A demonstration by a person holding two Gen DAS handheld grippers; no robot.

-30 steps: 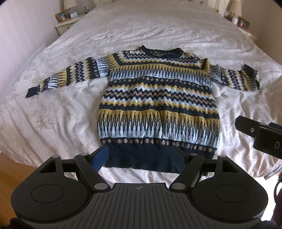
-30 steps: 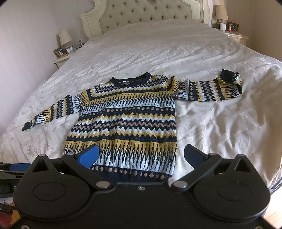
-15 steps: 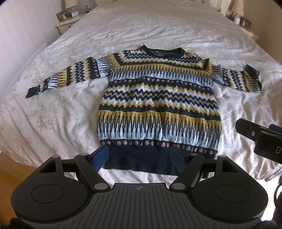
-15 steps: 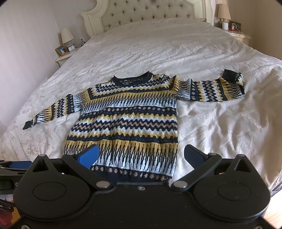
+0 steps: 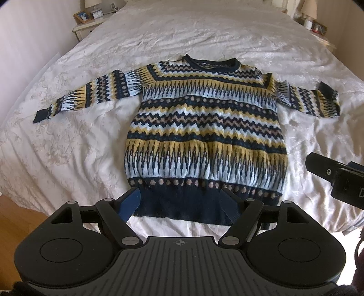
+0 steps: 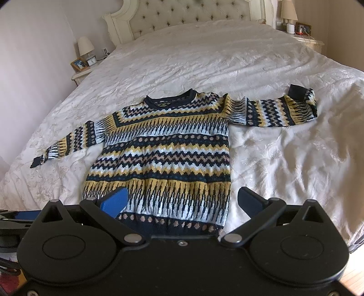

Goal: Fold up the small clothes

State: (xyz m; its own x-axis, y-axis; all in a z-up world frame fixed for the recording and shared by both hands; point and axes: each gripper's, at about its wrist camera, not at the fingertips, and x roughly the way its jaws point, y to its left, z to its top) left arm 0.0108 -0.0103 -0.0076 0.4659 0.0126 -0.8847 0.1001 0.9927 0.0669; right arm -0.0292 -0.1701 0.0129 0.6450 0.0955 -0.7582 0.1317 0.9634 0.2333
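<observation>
Navy, yellow and pale-blue patterned knit jumper [image 5: 204, 127]: lying flat ahead of both spread, empty hand-held grippers [image 5: 179, 202] [image 6: 182, 200]; likely soft, floppy; pinching at hem corners.

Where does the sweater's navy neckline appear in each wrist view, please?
Left wrist: neckline upper centre, straight ahead of the gripper.
Right wrist: neckline left of centre, upper middle.
Shared landmark: the picture frame on the nightstand, at upper left in both.
</observation>
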